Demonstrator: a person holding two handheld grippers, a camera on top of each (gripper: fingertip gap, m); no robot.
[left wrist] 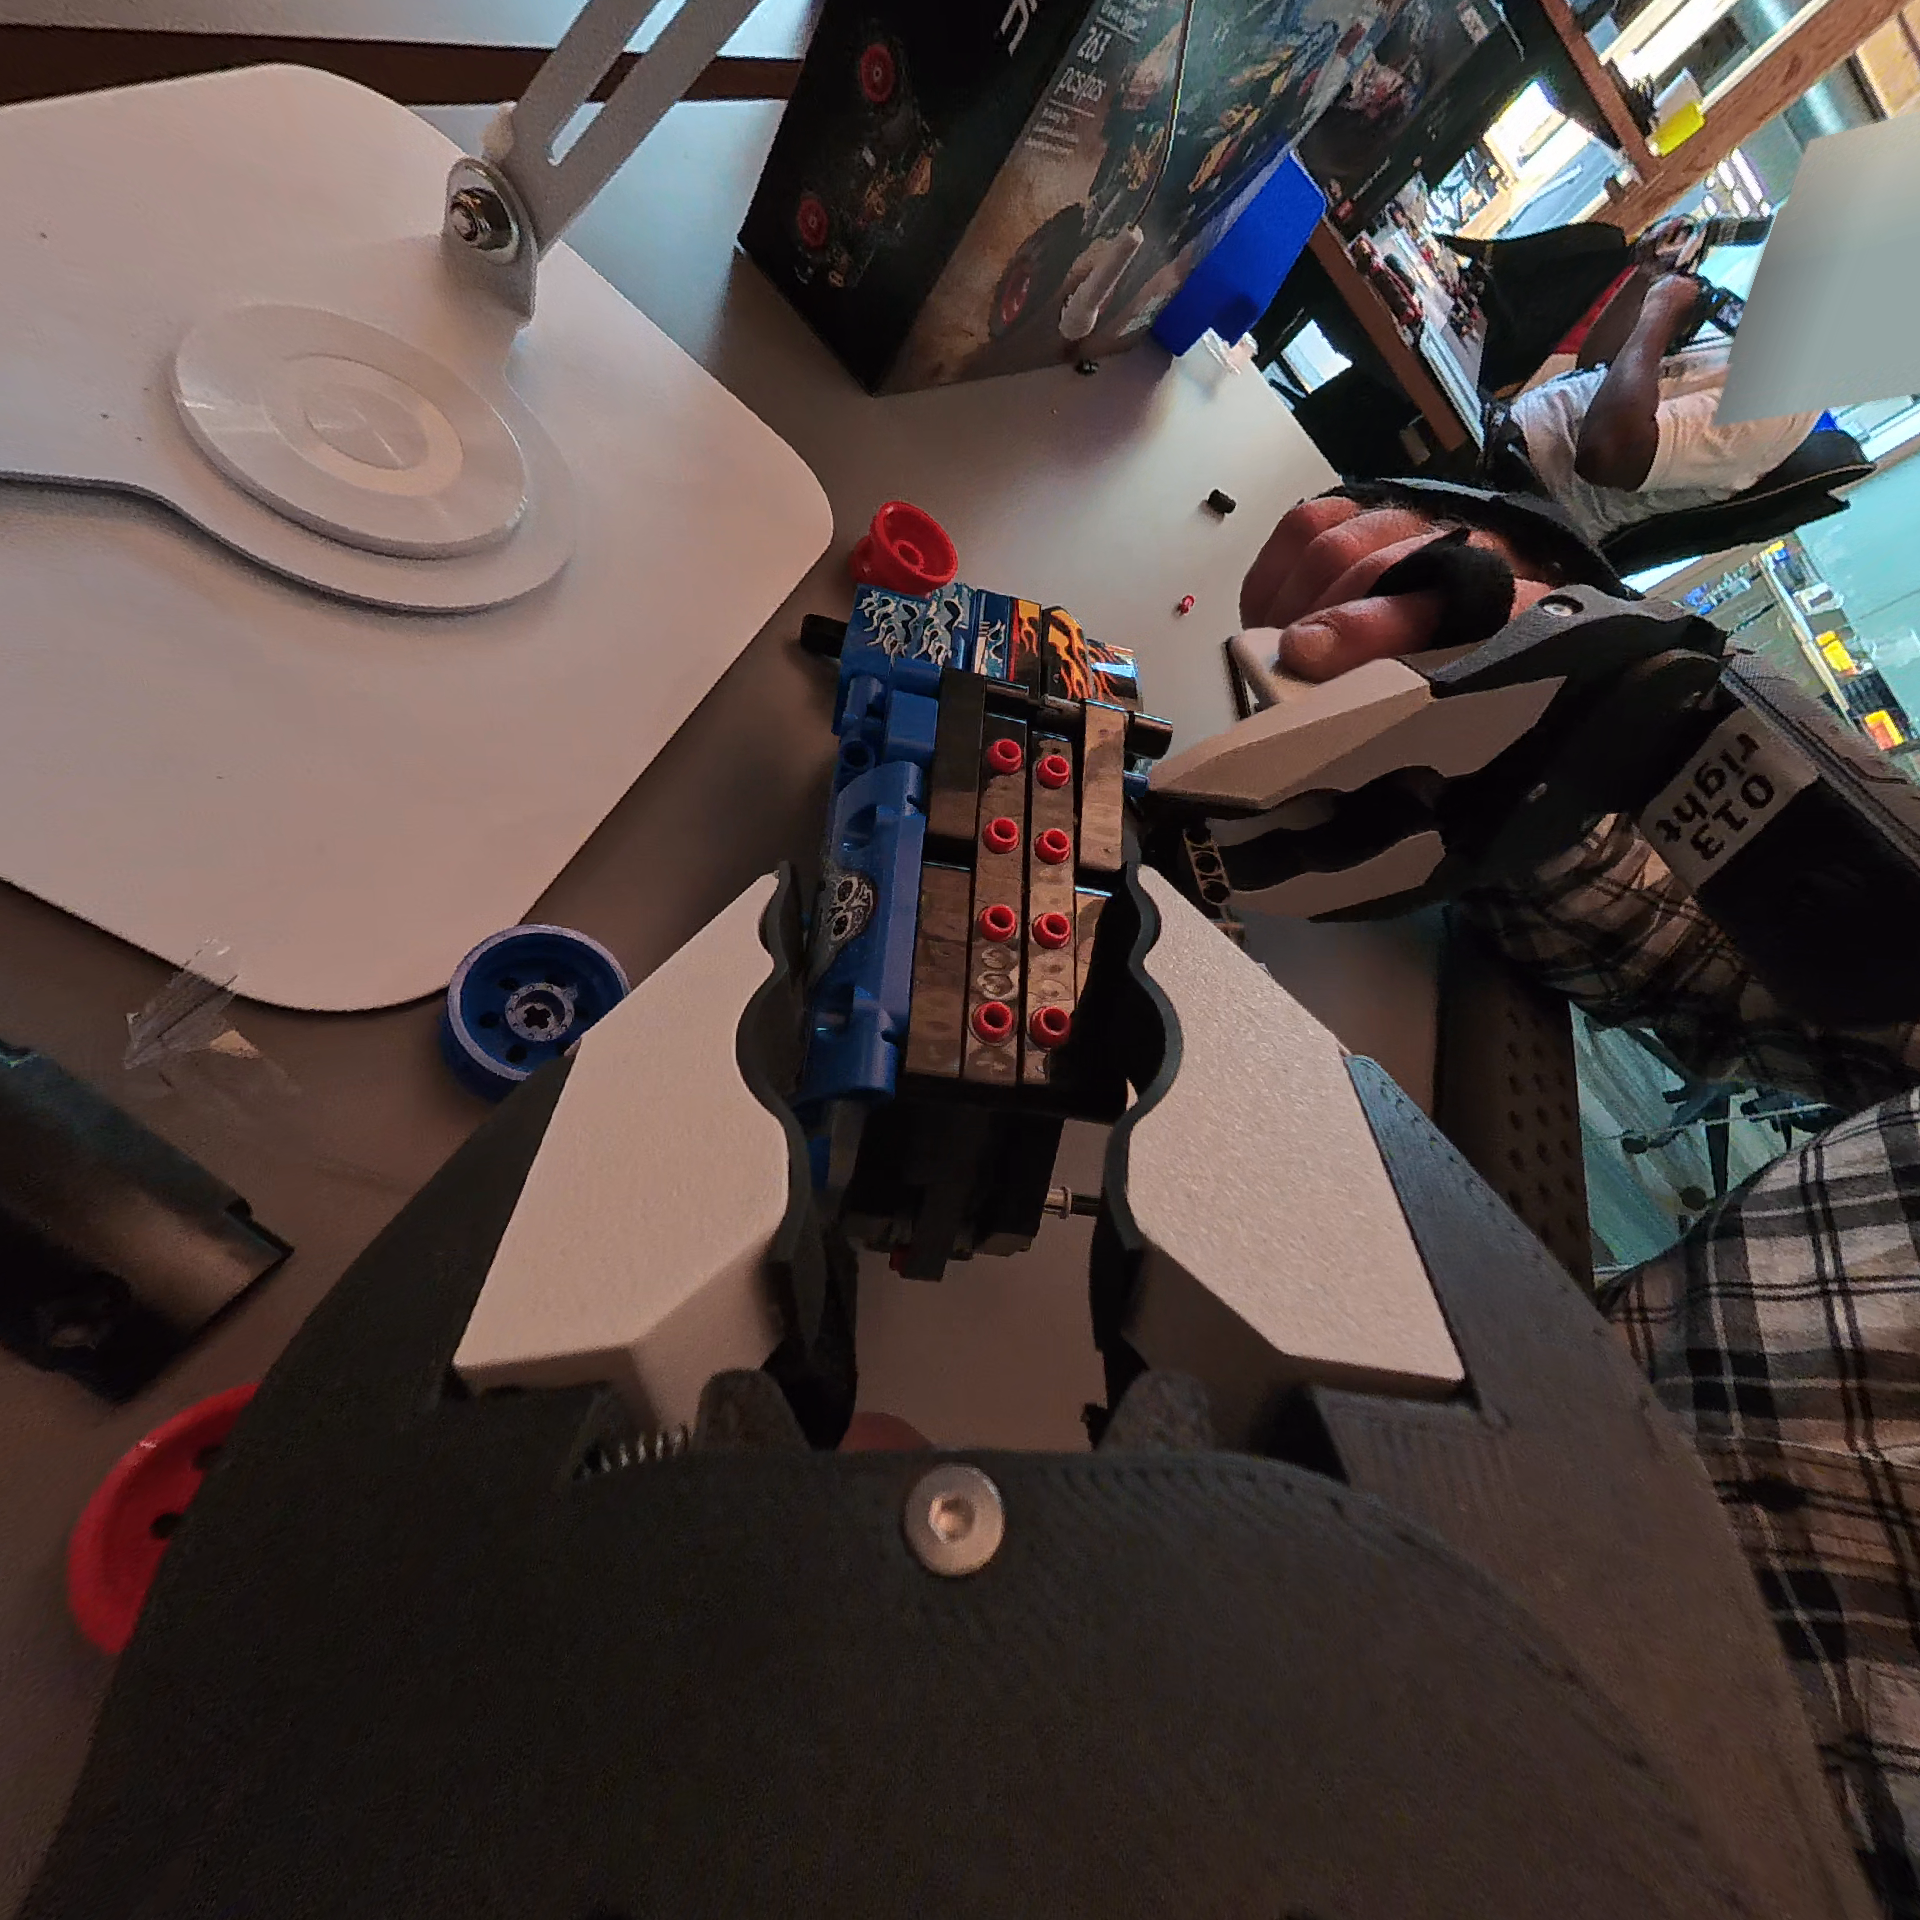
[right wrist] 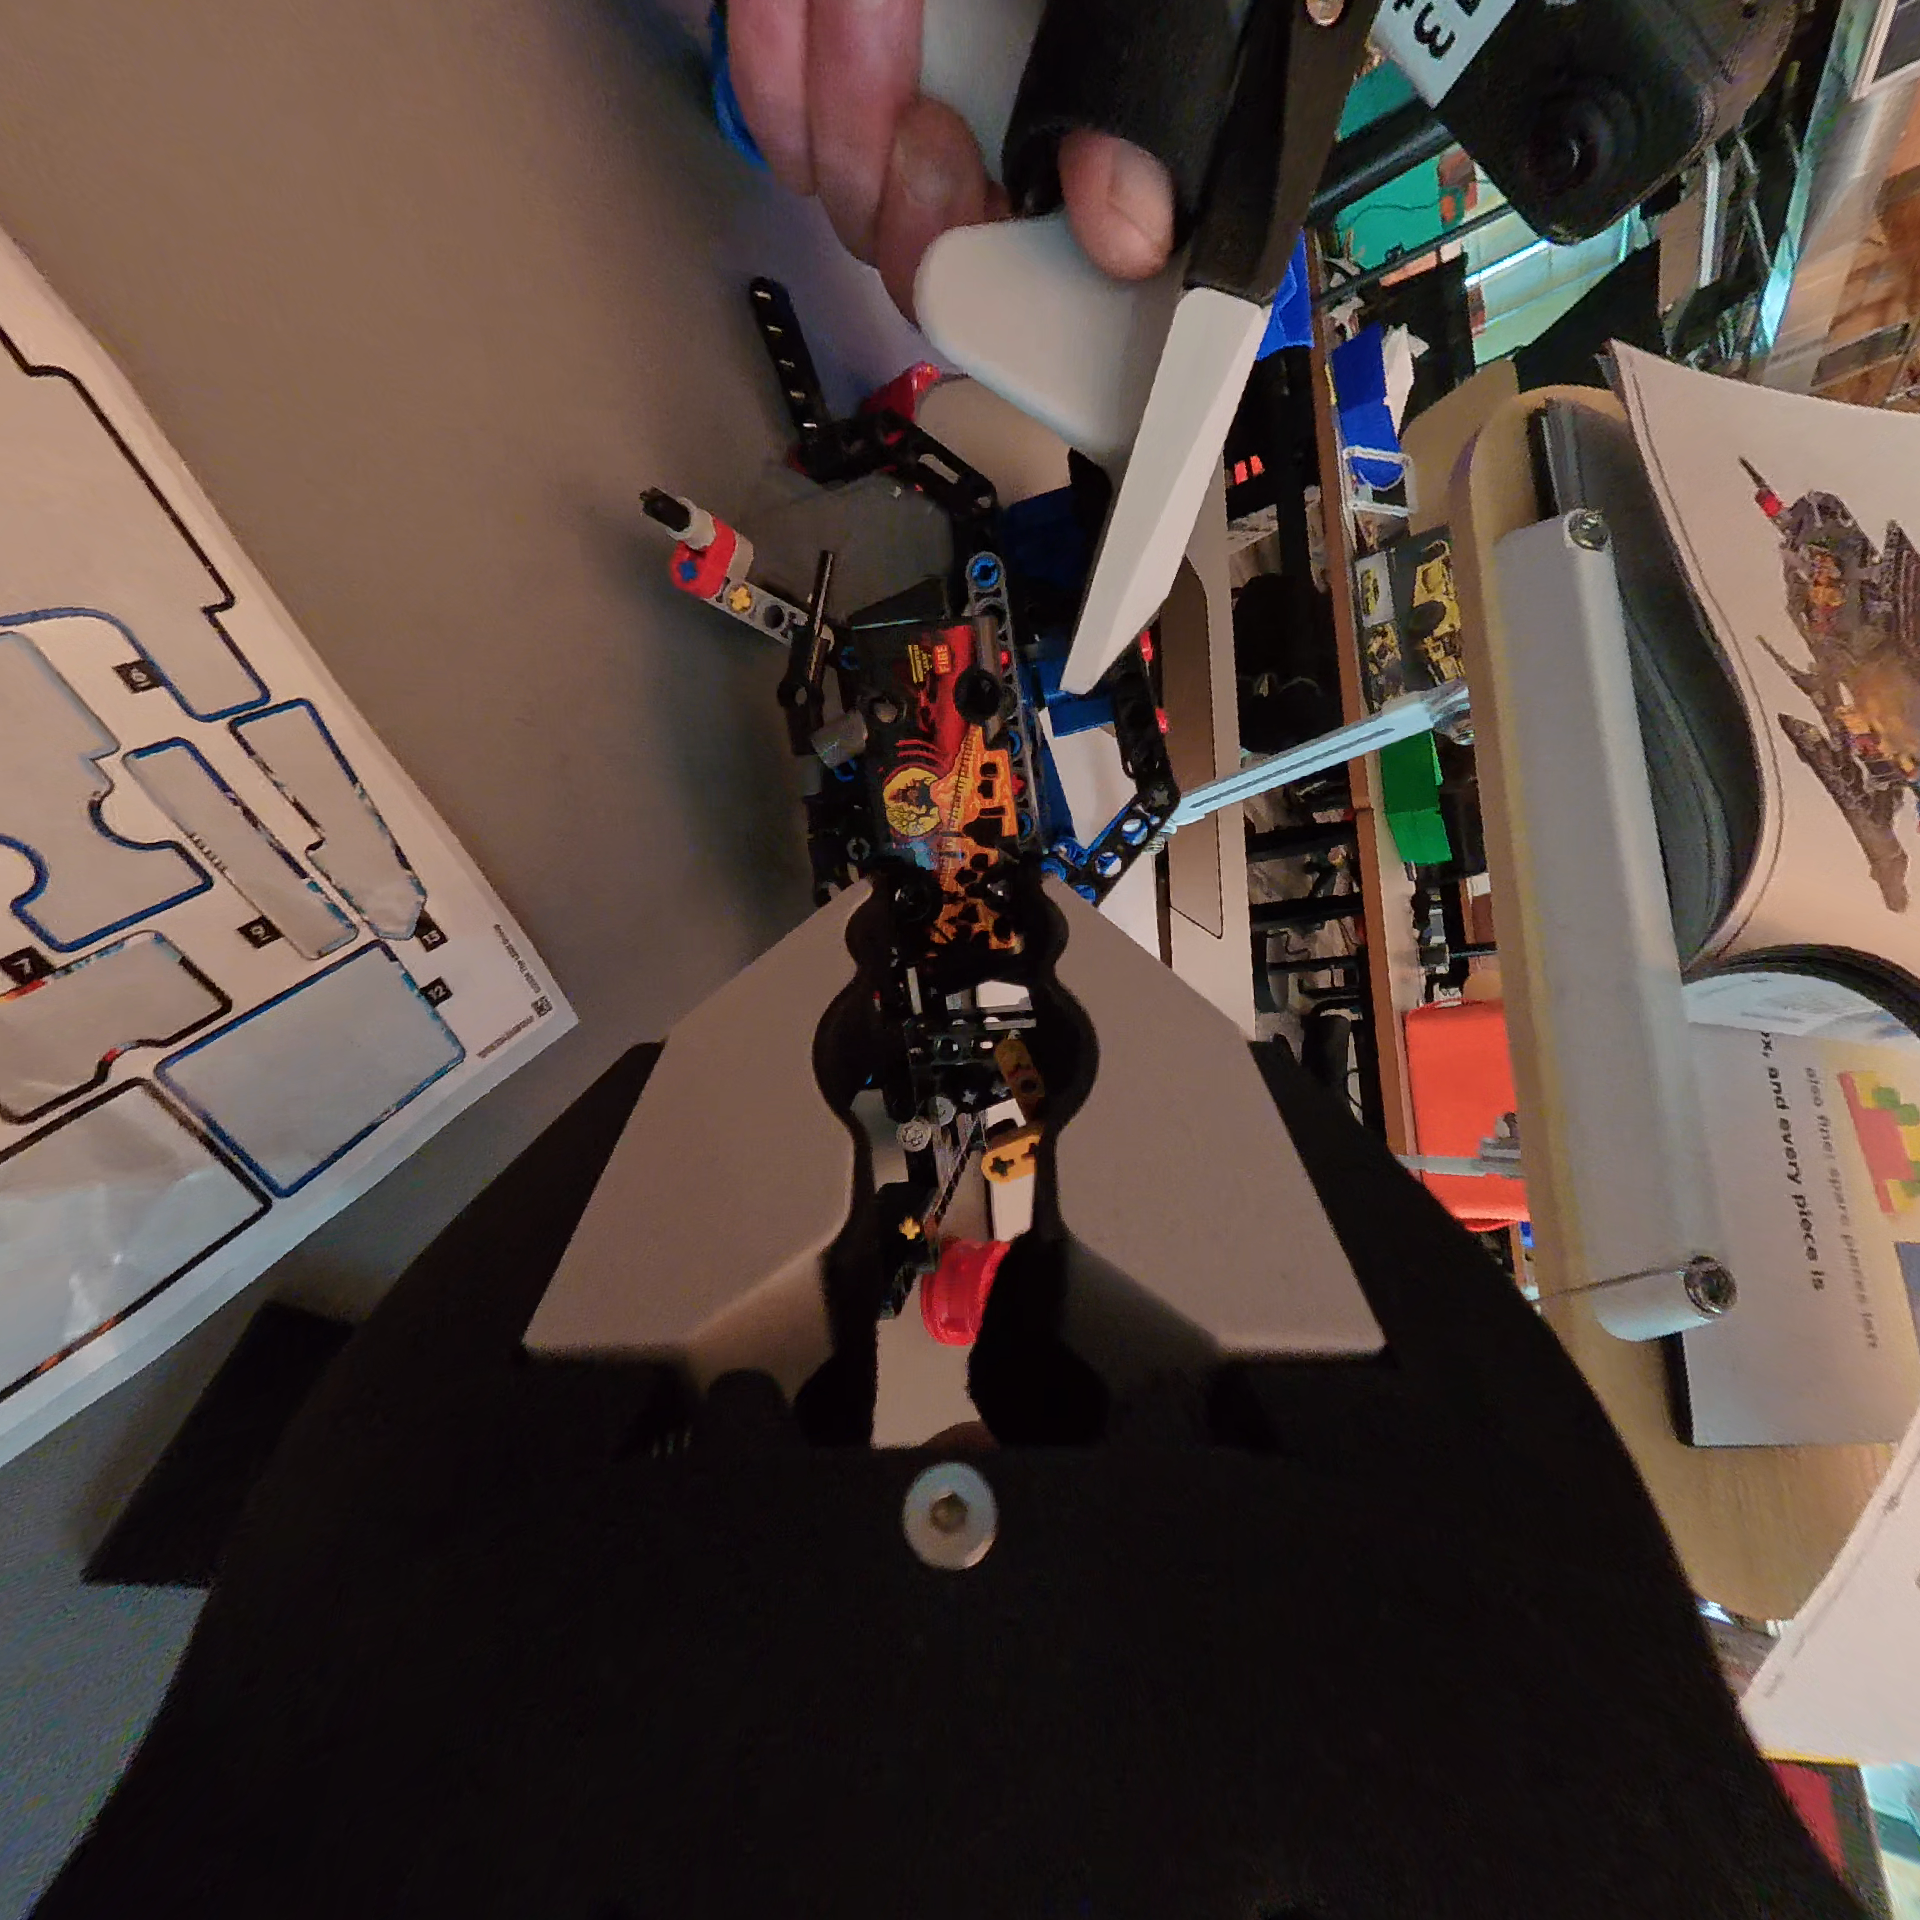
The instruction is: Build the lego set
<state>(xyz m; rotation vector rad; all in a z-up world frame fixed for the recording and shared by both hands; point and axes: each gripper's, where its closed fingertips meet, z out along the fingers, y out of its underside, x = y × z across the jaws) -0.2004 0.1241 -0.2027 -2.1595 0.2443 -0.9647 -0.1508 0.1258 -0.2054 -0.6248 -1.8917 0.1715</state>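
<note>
Grey table (left wrist: 1039, 468): one lego model (left wrist: 977, 914) clamped by both left gripper (left wrist: 956, 894) and right gripper (right wrist: 951, 904); one blue wheel (left wrist: 535, 1008), two red hubs (left wrist: 904, 545).

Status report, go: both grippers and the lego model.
Left gripper shut on lego model. Right gripper clamps its other side. Blue wheel loose on table, nothing blocking.

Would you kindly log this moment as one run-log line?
left gripper: shut on lego truck body | right gripper: shut on same body | blue wheel: loose on table
</note>
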